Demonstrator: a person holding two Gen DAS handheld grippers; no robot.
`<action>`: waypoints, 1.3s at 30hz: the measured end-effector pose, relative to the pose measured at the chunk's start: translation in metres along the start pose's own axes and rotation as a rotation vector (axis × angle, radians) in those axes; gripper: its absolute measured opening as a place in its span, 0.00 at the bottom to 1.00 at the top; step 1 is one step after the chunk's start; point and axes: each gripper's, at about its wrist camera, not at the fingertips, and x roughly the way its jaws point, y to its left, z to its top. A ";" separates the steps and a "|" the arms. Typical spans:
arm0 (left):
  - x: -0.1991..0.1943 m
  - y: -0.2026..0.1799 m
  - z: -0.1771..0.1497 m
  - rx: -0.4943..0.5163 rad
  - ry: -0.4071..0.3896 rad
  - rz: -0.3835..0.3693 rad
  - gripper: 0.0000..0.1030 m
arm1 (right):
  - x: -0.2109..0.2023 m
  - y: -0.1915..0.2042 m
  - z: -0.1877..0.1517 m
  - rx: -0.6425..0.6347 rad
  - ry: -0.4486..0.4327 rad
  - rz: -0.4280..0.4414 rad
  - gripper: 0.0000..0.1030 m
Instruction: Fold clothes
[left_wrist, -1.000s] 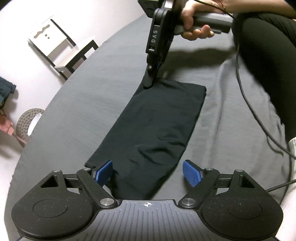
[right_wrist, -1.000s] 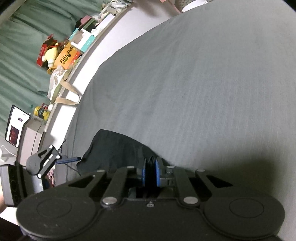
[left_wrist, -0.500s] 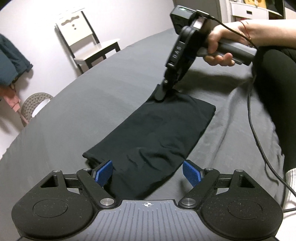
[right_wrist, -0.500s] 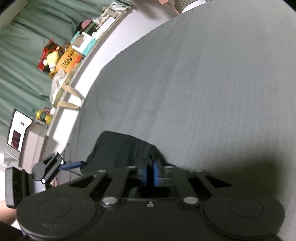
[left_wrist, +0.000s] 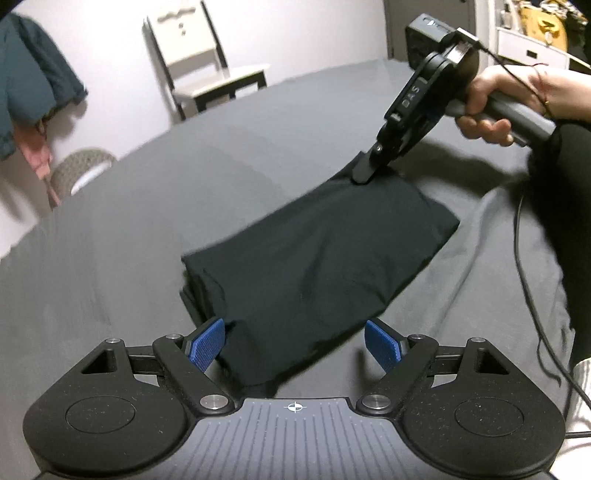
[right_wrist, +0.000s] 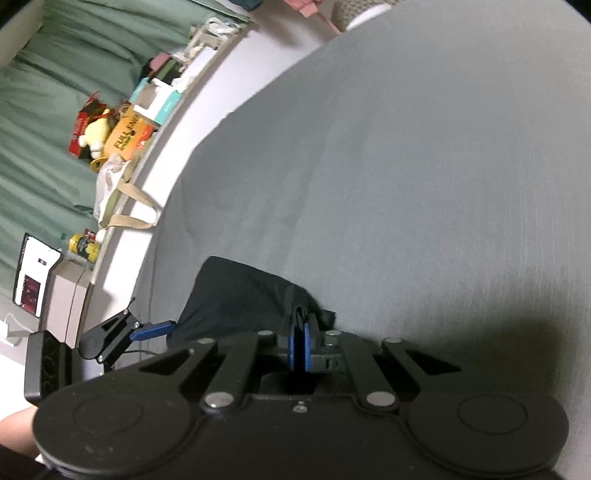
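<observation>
Since a second ago the right gripper (left_wrist: 364, 175) has lifted its pinched corner of the black garment (left_wrist: 317, 266) higher, so the cloth looks shorter on the grey bedsheet (left_wrist: 147, 206). Its pads are clamped on the fabric. Left gripper (left_wrist: 295, 341) sits spread wide at the near edge, gripping nothing.

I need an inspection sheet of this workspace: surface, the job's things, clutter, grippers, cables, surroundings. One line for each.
Surface: grey bed sheet, a few creases.
Job's things: black garment, folded into a long strip, far corner lifted.
Clutter: nothing seen on the sheet.
Grippers: left gripper open, astride the garment's near end; right gripper shut on the far corner.
Cables: black cable trailing over the sheet, beside the person's leg.
Surroundings: white chair, green curtain, boxes along the ledge.
</observation>
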 end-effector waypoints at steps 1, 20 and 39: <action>0.003 0.001 -0.002 -0.008 0.013 -0.001 0.81 | 0.000 0.000 0.000 0.005 -0.004 0.002 0.07; -0.024 0.057 -0.040 -0.636 -0.125 -0.037 0.81 | -0.025 0.040 -0.001 -0.229 -0.292 -0.170 0.79; -0.008 0.045 -0.076 -0.931 -0.303 -0.111 0.97 | 0.010 0.166 -0.088 -0.761 -0.476 -0.173 1.00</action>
